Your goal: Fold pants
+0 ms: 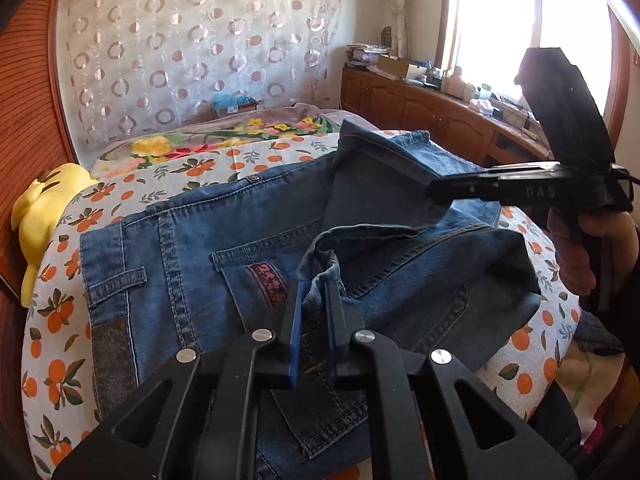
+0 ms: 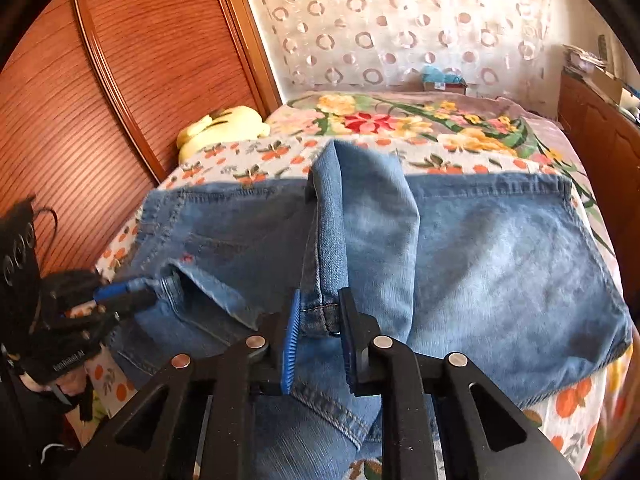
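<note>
Blue jeans (image 1: 180,248) lie partly folded on a bed with an orange-print sheet (image 1: 60,368), waistband and back pocket facing up. My left gripper (image 1: 314,300) is shut on a bunched fold of denim near the pocket; in the right wrist view the left gripper (image 2: 160,284) pinches that fold at the left. My right gripper (image 2: 320,316) is shut on a hemmed edge of a raised leg fold of the jeans (image 2: 500,260). Seen from the left wrist, the right gripper (image 1: 436,194) reaches in from the right, held by a hand (image 1: 580,248).
A yellow plush toy (image 1: 36,208) (image 2: 224,128) sits at the bed's edge by a wooden wardrobe (image 2: 80,100). A floral blanket (image 2: 400,120) covers the far half of the bed. A wooden cabinet (image 1: 420,112) with clutter runs under the window.
</note>
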A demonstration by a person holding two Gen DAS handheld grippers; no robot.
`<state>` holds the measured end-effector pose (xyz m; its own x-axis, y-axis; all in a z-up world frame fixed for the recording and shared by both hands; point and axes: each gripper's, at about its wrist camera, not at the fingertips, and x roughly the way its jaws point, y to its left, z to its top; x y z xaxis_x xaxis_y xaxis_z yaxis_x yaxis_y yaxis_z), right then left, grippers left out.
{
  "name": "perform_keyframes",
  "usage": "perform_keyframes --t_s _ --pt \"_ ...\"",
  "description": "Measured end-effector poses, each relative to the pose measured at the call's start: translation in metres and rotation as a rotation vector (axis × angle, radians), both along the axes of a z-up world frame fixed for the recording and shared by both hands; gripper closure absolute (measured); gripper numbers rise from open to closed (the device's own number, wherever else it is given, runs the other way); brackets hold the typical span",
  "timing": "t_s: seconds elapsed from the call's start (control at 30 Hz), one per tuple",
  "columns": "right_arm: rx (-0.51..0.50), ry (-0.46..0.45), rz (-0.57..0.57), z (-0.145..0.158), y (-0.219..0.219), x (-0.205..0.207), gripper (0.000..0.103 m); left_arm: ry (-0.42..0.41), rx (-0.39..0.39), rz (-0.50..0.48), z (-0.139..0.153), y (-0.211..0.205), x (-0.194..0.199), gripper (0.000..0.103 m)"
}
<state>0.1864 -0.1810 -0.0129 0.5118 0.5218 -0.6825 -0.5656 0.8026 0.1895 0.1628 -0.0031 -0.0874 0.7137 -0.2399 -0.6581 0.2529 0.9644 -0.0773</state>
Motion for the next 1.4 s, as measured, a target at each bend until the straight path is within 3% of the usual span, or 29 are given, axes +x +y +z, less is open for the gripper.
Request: perform_keyframes --t_s 0.17,0.4,0.53,0.77,0.87,1.13,1.27,1.4 --pt "0.044 -0.046 0.029 0.029 0.008 0.007 0.086 -0.066 -0.07 0.026 0.02 0.012 -0.028 0.093" --pt "0.107 -0.09 0.138 0.073 0.057 0.015 0.086 -0.141 -0.126 0.079 0.045 0.045 -0.072 0.093" --pt "0.115 -0.078 0.198 0.074 0.098 0.02 0.086 -0.144 -0.128 0.121 0.044 0.067 -0.09 0.093" --pt "0.119 -0.032 0.297 0.06 0.146 0.034 0.085 -0.083 -0.132 0.177 0.018 0.091 -0.098 0.093" --pt "0.088 -0.022 0.301 0.049 0.154 0.042 0.077 -0.039 -0.126 0.187 0.006 0.095 -0.098 0.091" --pt "0.013 -0.086 0.281 0.04 0.121 0.031 0.073 -0.019 -0.139 0.209 0.001 0.106 -0.1 0.076" --pt "-0.028 -0.121 0.203 0.026 0.088 0.015 0.073 -0.031 -0.128 0.244 0.008 0.115 -0.1 0.076" --pt "-0.058 -0.105 0.124 0.002 0.055 0.008 0.073 -0.044 -0.143 0.267 0.012 0.123 -0.097 0.055"
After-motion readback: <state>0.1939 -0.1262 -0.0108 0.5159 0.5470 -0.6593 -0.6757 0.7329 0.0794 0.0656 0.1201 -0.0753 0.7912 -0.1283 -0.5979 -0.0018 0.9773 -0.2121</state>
